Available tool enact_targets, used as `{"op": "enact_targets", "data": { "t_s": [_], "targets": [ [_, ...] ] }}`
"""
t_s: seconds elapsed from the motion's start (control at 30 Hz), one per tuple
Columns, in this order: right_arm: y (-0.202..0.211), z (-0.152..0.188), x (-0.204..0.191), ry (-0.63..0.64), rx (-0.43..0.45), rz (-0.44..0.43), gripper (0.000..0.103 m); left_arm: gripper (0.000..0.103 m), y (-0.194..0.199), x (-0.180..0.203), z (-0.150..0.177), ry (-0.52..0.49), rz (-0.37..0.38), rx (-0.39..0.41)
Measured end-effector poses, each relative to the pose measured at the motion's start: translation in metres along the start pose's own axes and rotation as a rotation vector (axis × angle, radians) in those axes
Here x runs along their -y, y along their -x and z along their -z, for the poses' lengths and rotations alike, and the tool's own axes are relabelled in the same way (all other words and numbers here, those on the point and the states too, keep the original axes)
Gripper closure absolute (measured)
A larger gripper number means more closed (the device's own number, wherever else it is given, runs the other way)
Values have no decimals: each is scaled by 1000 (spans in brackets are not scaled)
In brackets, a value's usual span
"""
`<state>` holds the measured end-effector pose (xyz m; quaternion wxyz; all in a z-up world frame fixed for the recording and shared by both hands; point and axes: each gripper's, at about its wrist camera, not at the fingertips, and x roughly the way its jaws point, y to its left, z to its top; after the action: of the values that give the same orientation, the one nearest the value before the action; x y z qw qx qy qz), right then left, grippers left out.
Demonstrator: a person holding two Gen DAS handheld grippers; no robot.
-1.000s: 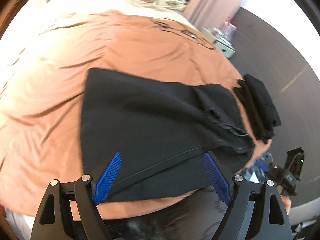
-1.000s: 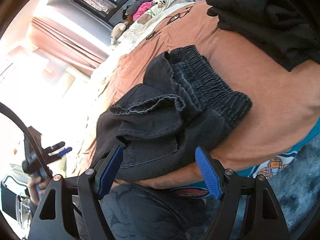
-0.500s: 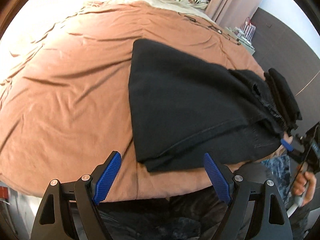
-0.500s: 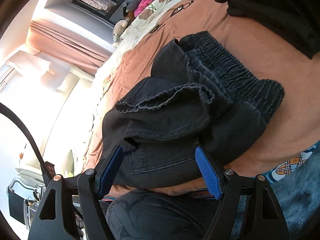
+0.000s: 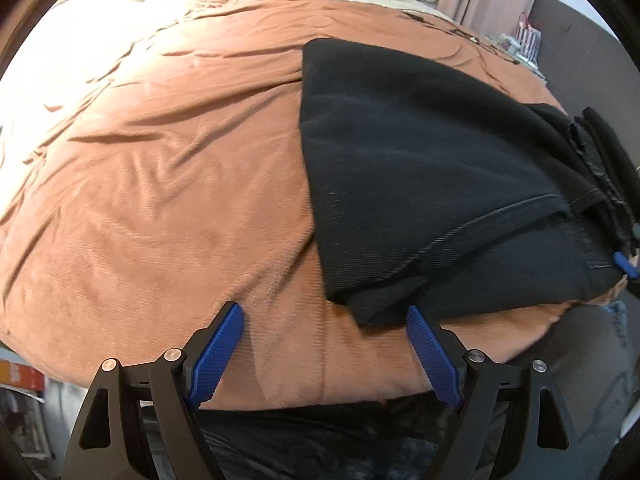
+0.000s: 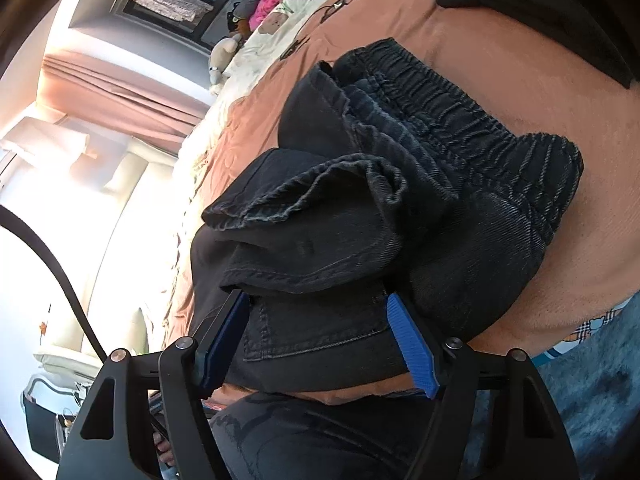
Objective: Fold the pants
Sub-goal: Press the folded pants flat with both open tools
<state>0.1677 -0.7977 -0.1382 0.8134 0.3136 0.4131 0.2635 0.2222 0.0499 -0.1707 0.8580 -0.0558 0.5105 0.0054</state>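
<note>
**Bedroom inspection: pants folded at bed's near edge**

Bedroom; one bed under a rust-brown blanket. One pair of black pants lies folded near its front right edge. Left gripper stands wide, empty, the pants' corner between its tips, untouched. Right gripper is closing, waist-end fabric between the pads. One second dark garment lies apart.

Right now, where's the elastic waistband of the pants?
In the right wrist view the elastic waistband lies upper right on the orange bedspread, at the far end of the black pants, just short of another dark garment.
</note>
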Motion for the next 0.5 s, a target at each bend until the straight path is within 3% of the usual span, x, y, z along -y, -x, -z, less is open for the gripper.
{"op": "enact_targets", "data": {
  "t_s": [0.3,0.5],
  "targets": [
    [4,-13,2,-20,36,-22,37,19,-1,3,-11,-1,-25,45],
    [-8,-12,5,-26,33,74,39,18,-6,6,-7,-19,-25,39]
  ]
}}
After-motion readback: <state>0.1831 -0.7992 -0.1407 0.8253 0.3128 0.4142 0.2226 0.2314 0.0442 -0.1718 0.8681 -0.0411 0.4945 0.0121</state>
